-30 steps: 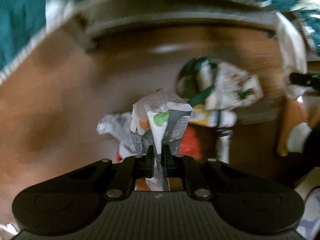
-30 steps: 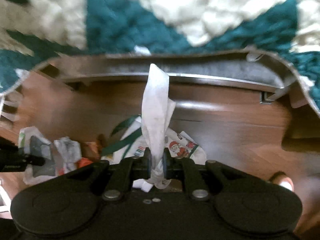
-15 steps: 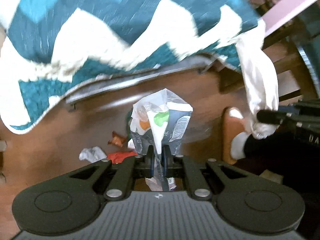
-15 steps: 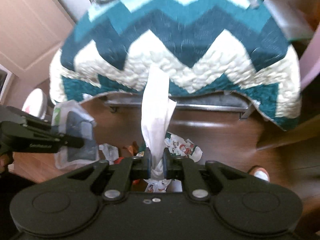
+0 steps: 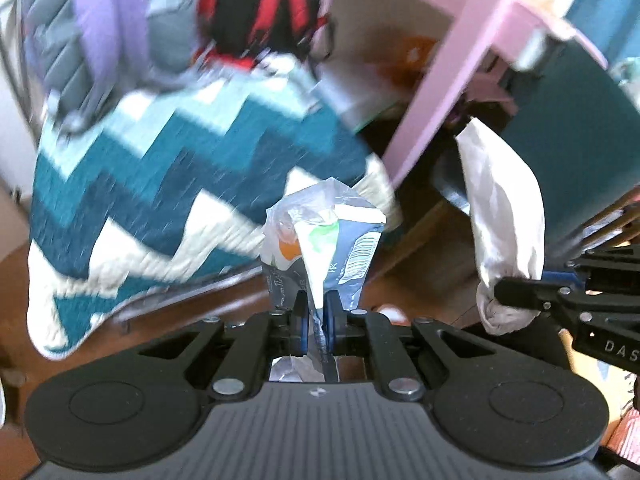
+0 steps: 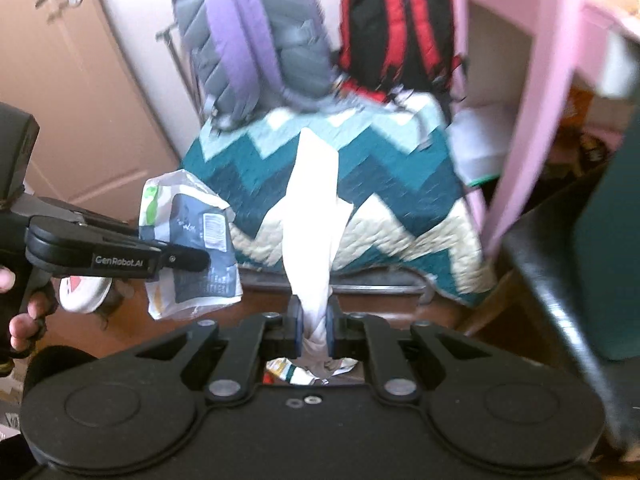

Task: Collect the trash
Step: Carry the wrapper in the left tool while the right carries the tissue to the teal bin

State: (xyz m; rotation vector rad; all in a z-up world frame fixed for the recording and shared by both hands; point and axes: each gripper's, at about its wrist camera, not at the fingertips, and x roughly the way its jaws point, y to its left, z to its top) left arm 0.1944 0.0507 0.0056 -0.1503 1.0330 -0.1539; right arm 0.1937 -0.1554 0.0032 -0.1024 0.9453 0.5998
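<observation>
My left gripper [image 5: 315, 312] is shut on a crumpled plastic wrapper [image 5: 324, 240], grey-blue and white with a barcode and green and orange marks. The wrapper sticks up between the pads, high above the wooden floor. My right gripper [image 6: 313, 326] is shut on a long white tissue [image 6: 314, 216] that stands up from its pads. In the right wrist view the left gripper [image 6: 188, 260] shows from the side at left with the wrapper [image 6: 192, 248] in it. In the left wrist view the right gripper [image 5: 504, 290] holds the tissue [image 5: 504, 216] at right.
A bed with a teal and white zigzag quilt [image 6: 360, 184] lies ahead, a purple-grey backpack [image 6: 256, 40] and a black-red backpack [image 6: 396, 20] behind it. A pink shelf frame [image 6: 532, 92] and a teal cabinet [image 6: 616, 216] stand right. A door [image 6: 60, 60] is at left. Printed paper scraps [image 6: 296, 372] lie below.
Both grippers have risen far above the floor and tilted up, each keeping its piece. The floor litter has dropped out of sight; bed, backpacks and shelf have come into view.
</observation>
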